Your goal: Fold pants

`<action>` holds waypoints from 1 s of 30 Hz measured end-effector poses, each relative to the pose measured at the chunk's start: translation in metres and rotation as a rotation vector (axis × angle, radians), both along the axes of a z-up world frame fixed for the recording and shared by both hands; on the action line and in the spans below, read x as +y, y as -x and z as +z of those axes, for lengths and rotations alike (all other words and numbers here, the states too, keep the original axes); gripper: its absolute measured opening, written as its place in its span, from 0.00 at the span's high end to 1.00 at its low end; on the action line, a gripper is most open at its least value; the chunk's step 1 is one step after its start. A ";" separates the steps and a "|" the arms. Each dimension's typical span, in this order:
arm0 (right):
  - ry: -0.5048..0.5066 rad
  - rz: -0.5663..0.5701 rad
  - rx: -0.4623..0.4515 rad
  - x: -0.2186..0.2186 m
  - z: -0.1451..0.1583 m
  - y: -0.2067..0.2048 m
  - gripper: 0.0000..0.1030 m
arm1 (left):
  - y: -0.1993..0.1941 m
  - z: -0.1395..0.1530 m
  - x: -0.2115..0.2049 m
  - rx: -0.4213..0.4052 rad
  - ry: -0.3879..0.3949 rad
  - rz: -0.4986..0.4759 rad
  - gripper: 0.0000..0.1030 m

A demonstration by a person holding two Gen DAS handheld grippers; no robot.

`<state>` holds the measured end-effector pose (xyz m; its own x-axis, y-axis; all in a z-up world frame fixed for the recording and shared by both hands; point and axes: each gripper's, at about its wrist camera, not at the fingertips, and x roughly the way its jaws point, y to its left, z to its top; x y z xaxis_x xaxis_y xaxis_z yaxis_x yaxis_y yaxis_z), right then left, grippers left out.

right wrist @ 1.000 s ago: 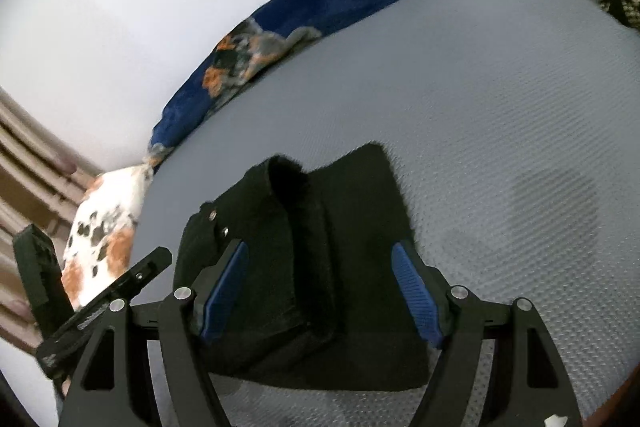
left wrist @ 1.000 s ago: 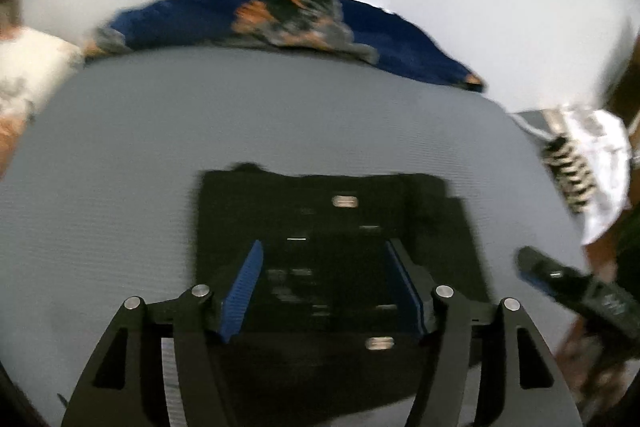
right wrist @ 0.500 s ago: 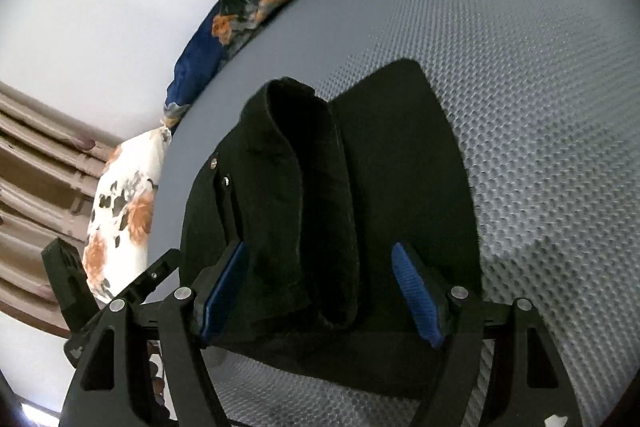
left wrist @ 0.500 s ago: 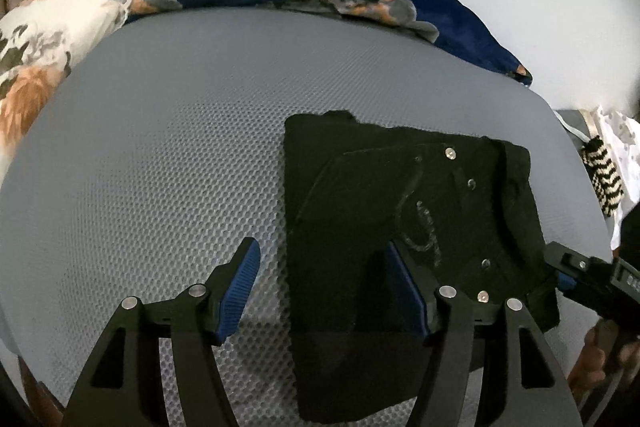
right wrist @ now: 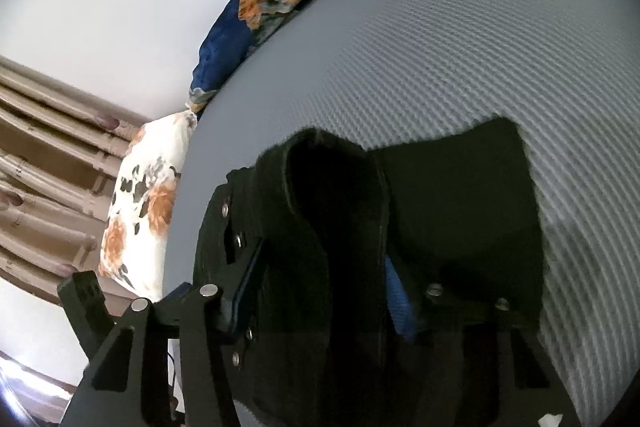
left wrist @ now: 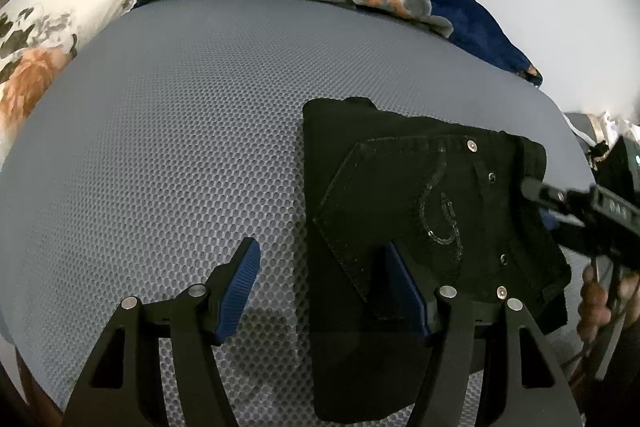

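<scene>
Right gripper (right wrist: pixel 320 291), its jaws just closing around the raised fold of the black pants (left wrist: pixel 420 211) on the grey mattress (left wrist: pixel 180 147), is the nearer tool, while the left gripper (left wrist: pixel 324 287) hangs open astride the bundle's left edge.

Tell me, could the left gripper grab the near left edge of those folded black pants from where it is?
Probably yes. The left gripper is open and already straddles that edge of the folded black pants on the grey mesh mattress, with nothing lying between.
</scene>
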<state>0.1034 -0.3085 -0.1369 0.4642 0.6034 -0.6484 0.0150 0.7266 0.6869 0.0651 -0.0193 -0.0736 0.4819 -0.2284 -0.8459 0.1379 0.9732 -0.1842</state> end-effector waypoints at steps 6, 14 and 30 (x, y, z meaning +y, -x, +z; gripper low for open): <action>0.036 0.023 -0.010 0.010 0.002 -0.014 0.62 | -0.001 -0.001 -0.002 0.001 -0.017 -0.002 0.36; 0.082 -0.029 -0.049 0.013 0.019 0.002 0.88 | 0.000 -0.001 -0.003 -0.003 -0.023 -0.009 0.36; 0.180 -0.150 -0.103 -0.002 0.062 0.037 0.90 | 0.004 0.008 -0.004 -0.040 -0.008 0.003 0.36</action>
<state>0.0668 -0.3105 -0.0748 0.6086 0.4022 -0.6840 0.0683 0.8323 0.5501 0.0607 -0.0231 -0.0658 0.5158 -0.2205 -0.8278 0.1421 0.9749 -0.1712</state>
